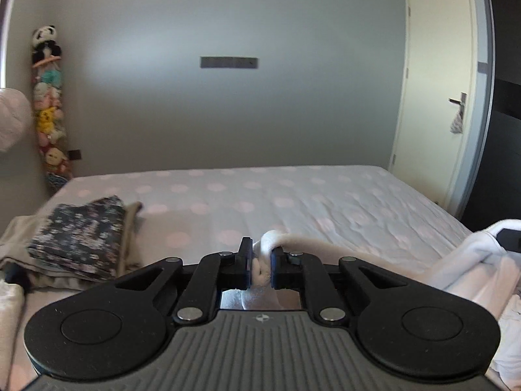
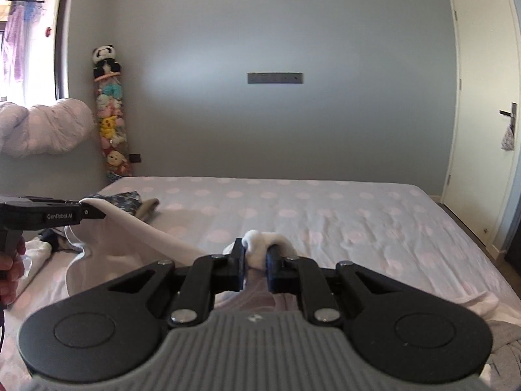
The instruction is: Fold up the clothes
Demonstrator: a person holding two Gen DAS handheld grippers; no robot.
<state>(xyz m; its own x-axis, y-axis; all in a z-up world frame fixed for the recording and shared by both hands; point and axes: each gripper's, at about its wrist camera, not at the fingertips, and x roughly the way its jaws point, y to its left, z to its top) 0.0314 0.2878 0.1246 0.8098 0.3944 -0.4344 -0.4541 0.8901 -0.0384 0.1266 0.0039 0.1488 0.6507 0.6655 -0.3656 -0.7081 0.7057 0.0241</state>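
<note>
Two grippers, left gripper (image 1: 261,262) and right gripper (image 2: 255,260), each have jaws clamped on one soft white cotton garment (image 2: 136,231), stretched above the polka-dot bed (image 2: 325,215), likely for folding; folded dark patterned stack (image 1: 81,238) nearby.

One line of print can be read: "GenRobot.AI", set in pale letters on the black side of the left gripper (image 2: 94,212), seen at the left edge of the right wrist view. A small round power-type symbol is printed just right of that word on the same black body. A small pale emblem is stamped at the centre of each gripper's grey ribbed housing (image 1: 261,318), but no letters can be made out in it.
</note>
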